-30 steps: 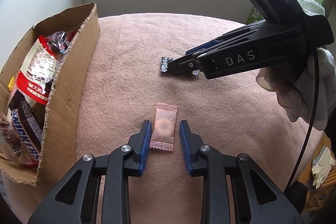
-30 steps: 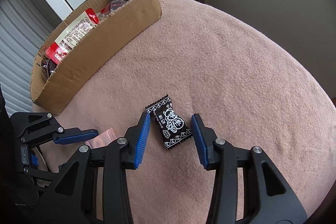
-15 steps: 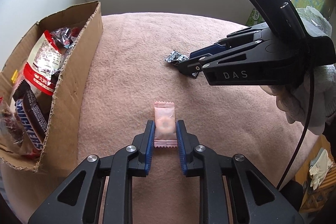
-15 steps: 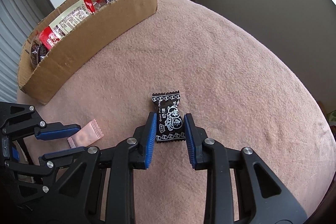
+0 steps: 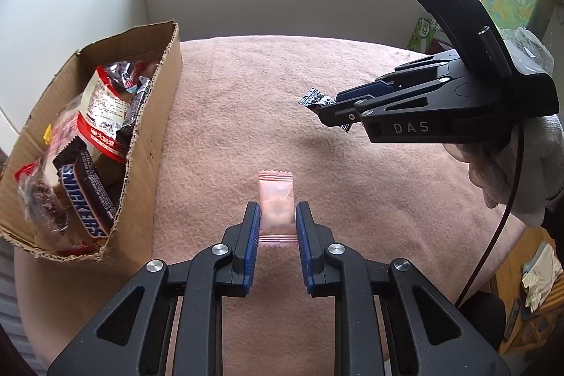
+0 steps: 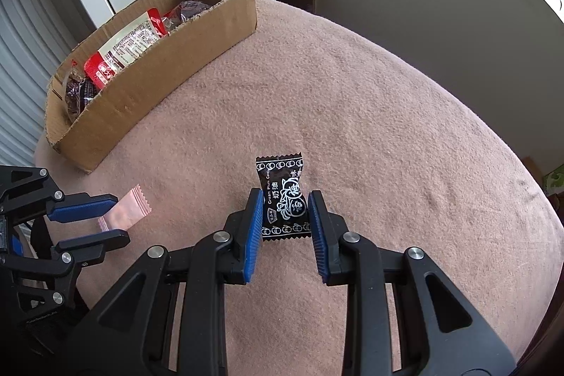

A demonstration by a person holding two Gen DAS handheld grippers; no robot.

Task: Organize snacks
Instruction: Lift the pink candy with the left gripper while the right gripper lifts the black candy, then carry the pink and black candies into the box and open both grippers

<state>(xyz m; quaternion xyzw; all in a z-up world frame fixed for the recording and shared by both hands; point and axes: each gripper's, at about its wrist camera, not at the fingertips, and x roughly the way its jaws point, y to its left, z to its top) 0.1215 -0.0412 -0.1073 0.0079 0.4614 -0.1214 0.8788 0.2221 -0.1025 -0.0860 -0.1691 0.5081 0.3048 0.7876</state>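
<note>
My left gripper [image 5: 277, 217] is shut on a pink candy wrapper [image 5: 276, 196], pinched by its long sides just above the pink cloth. In the right wrist view the same left gripper [image 6: 105, 221] and pink candy [image 6: 125, 208] show at the lower left. My right gripper [image 6: 286, 210] is shut on a black plum candy [image 6: 282, 189] with white print. From the left wrist view, the right gripper [image 5: 326, 113] hangs over the cloth with the black candy [image 5: 315, 99] at its tips, casting a shadow beneath. A cardboard box [image 5: 141, 164] of snacks stands to the left.
The cardboard box [image 6: 158, 87] holds a Snickers bar [image 5: 88, 199], a red and white packet [image 5: 102, 115] and several dark wrappers. A pink cloth [image 6: 387, 129] covers the round table. A white-gloved hand [image 5: 521, 171] with a black cable holds the right gripper. Walls stand close behind.
Both grippers' jaws closed, the left on the pink candy and the right on the black one. Both then rose a little off the cloth with their candies.
</note>
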